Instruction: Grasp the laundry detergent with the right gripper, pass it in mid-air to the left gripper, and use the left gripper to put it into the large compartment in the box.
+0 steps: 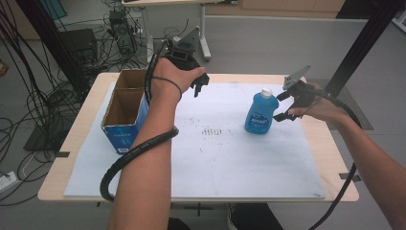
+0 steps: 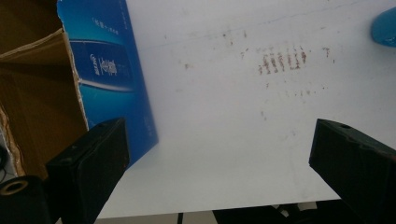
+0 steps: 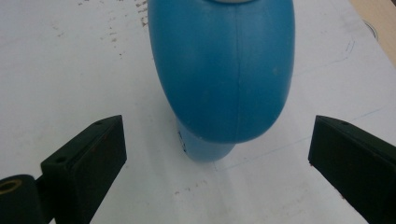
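Note:
A blue bottle [image 1: 261,114] with a white cap stands upright on the white sheet [image 1: 215,158], right of centre. My right gripper [image 1: 283,105] is open just to its right, jaws level with the bottle's upper body and apart from it. In the right gripper view the blue bottle [image 3: 224,74] sits between and beyond the wide-spread jaws. An open blue cardboard box [image 1: 125,109] stands at the table's left. My left gripper [image 1: 201,82] hovers open above the sheet's far edge, right of the box. The left gripper view shows the box [image 2: 109,79] at left and the bottle's edge [image 2: 385,28].
The sheet covers a wooden table [image 1: 330,158] and carries brown smudges [image 1: 211,130] near its middle. Cables and equipment [image 1: 115,33] lie on the floor beyond the table's far left. A black post [image 1: 364,43] rises at the far right.

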Demonstrator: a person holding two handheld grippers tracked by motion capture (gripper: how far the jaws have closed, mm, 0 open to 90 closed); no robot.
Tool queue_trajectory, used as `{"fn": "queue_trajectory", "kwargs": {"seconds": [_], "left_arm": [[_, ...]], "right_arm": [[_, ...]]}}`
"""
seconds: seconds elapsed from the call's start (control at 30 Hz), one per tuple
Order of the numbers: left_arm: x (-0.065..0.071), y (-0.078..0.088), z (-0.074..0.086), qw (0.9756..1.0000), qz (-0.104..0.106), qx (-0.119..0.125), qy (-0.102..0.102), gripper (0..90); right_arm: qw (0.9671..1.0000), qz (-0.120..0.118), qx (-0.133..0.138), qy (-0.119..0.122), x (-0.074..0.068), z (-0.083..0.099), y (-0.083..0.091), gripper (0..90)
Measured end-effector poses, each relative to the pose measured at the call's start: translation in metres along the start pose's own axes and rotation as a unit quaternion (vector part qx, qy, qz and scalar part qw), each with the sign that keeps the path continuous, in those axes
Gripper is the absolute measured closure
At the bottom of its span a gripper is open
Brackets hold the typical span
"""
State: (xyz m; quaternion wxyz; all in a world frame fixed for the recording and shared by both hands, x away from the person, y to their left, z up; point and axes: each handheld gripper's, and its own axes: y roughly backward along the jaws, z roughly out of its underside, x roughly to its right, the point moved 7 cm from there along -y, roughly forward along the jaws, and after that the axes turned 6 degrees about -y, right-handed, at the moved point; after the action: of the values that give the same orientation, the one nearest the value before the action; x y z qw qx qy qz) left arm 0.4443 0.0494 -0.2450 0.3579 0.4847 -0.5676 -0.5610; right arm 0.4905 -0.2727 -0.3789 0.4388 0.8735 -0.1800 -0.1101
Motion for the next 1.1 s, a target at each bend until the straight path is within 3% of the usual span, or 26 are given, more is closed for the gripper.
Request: {"fn": "queue_trajectory", "kwargs": {"seconds": [0.37, 0.73, 1.1], "left_arm": [[-0.002, -0.004, 0.0, 1.0, 0.0, -0.003, 0.001, 5.7], [0.001, -0.008, -0.002, 1.0, -0.001, -0.008, 0.0, 5.7], [0.002, -0.01, -0.004, 1.0, -0.002, -0.009, -0.003, 5.7]], "right_arm": [[0.9992, 0.003, 0.04, -0.001, 0.002, 0.005, -0.016, 4.6], [0.9988, -0.005, 0.048, -0.003, -0.001, 0.012, -0.032, 3.8], [0.9971, -0.012, 0.075, -0.007, -0.004, 0.012, -0.046, 3.4]]}}
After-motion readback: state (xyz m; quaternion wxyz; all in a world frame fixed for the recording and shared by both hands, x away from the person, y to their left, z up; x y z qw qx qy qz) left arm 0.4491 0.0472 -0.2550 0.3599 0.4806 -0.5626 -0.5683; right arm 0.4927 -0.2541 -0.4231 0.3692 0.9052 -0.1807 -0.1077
